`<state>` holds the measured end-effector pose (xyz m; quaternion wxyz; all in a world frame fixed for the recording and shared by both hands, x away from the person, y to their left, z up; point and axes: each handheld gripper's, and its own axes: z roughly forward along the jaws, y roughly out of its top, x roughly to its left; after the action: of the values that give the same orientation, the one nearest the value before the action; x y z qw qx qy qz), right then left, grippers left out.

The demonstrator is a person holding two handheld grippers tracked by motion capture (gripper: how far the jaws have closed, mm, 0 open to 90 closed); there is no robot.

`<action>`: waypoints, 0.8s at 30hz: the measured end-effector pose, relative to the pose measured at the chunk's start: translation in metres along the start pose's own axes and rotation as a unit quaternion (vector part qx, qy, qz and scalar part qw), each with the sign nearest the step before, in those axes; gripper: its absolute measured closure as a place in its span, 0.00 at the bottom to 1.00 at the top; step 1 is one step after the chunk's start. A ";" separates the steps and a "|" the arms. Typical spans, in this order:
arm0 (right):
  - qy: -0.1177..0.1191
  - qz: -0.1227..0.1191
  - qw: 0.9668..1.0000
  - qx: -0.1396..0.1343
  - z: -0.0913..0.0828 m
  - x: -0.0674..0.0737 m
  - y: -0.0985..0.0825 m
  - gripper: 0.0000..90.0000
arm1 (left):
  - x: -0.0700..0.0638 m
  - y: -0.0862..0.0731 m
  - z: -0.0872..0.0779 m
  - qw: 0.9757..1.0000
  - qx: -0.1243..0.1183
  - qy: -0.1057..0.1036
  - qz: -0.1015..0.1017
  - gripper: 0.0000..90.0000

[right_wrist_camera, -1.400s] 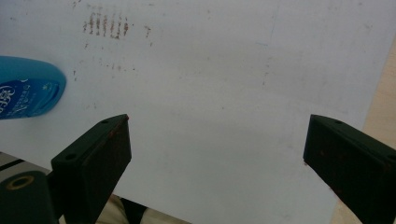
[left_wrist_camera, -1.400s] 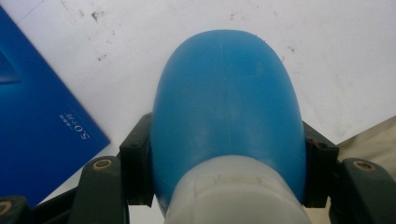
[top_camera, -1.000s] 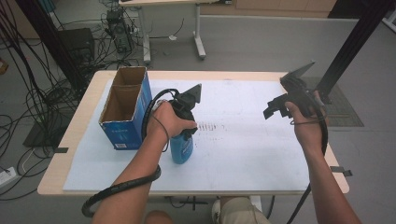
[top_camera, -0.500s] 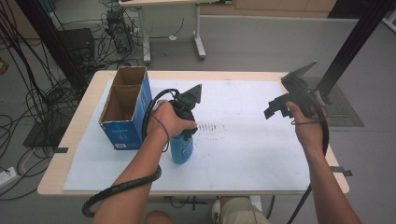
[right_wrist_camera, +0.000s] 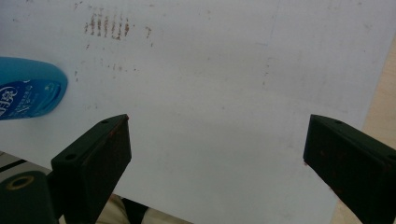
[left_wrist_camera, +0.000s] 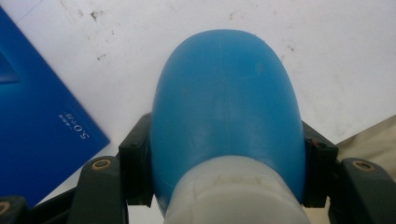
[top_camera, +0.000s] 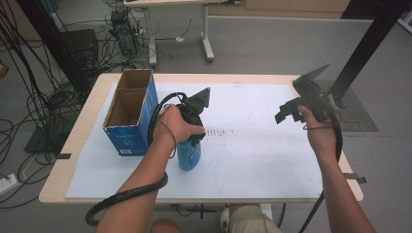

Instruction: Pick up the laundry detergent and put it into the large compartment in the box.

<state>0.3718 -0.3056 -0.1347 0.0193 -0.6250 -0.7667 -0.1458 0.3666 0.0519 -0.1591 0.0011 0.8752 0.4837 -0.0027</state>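
A blue bottle [top_camera: 189, 154] with a white cap stands upright on the white sheet [top_camera: 252, 155], just right of the cardboard box. My left gripper [top_camera: 193, 127] is shut on the bottle's upper part from above; in the left gripper view the blue body [left_wrist_camera: 226, 116] bulges between the two black jaws, with the white cap [left_wrist_camera: 233, 196] nearest the camera. My right gripper [top_camera: 291, 110] hovers above the right side of the sheet, open and holding nothing. In the right gripper view its jaws stand wide apart and the bottle [right_wrist_camera: 28, 93] shows at the left edge.
An open cardboard box [top_camera: 130, 111] with blue sides stands at the table's left, close to the bottle. Brown smudge marks [top_camera: 221, 132] lie mid-sheet. A black post [top_camera: 362, 46] rises by the table's far right corner. Cables and a second table's legs are on the floor behind.
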 end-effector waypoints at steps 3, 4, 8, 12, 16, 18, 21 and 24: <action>0.000 0.000 1.000 0.000 0.000 0.001 0.000 0.08 | 0.000 0.000 0.000 1.000 0.000 0.000 0.000 0.42; 0.000 -0.001 1.000 0.000 0.000 0.001 0.000 0.08 | 0.000 0.001 0.000 1.000 0.001 0.000 0.002 0.42; 0.000 -0.002 1.000 0.000 0.000 0.002 0.001 0.08 | 0.000 0.001 0.000 1.000 0.002 0.000 0.001 0.42; -0.001 -0.003 1.000 0.001 0.001 0.003 0.001 0.08 | 0.000 0.001 0.000 1.000 0.003 0.000 0.002 0.42; -0.001 -0.004 1.000 0.001 0.001 0.004 0.001 0.08 | 0.000 0.001 0.000 1.000 0.004 -0.001 0.001 0.42; -0.001 -0.004 1.000 0.002 0.001 0.003 0.001 0.08 | 0.001 0.002 -0.001 1.000 0.006 -0.001 0.001 0.42; -0.001 -0.003 1.000 0.002 0.001 0.003 0.001 0.08 | 0.005 0.000 -0.006 1.000 0.000 -0.010 -0.006 0.42; -0.002 -0.003 1.000 0.003 0.002 0.003 0.002 0.08 | 0.006 0.000 -0.019 1.000 -0.005 -0.013 -0.004 0.42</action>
<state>0.3733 -0.3023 -0.1358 0.0190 -0.6230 -0.7690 -0.1421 0.3697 0.0570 -0.1404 0.0118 0.8729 0.4875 -0.0113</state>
